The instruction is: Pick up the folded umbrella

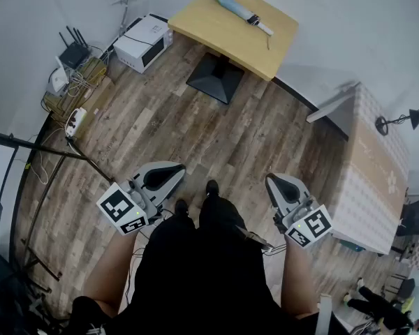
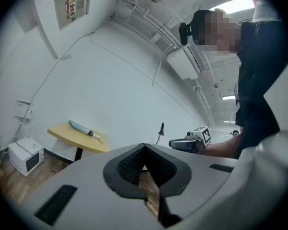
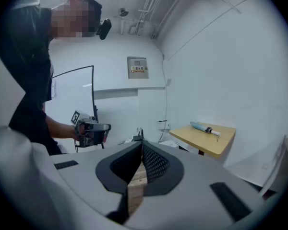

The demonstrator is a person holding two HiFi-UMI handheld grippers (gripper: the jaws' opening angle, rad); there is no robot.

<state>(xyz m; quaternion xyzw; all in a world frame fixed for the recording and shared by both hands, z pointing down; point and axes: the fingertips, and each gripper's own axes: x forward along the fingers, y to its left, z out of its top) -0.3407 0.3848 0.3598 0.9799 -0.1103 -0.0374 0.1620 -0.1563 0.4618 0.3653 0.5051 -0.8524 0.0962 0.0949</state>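
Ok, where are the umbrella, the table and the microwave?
umbrella (image 1: 232, 5), head view, middle of its blue folded part
table (image 1: 220, 37), head view, bare wooden top
microwave (image 1: 141, 39), head view, its white top

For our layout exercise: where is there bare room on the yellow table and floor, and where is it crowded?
Free: the tabletop between the umbrella and its near edge; the floor between table base and shoes. Crowded: cables and routers beside the microwave.
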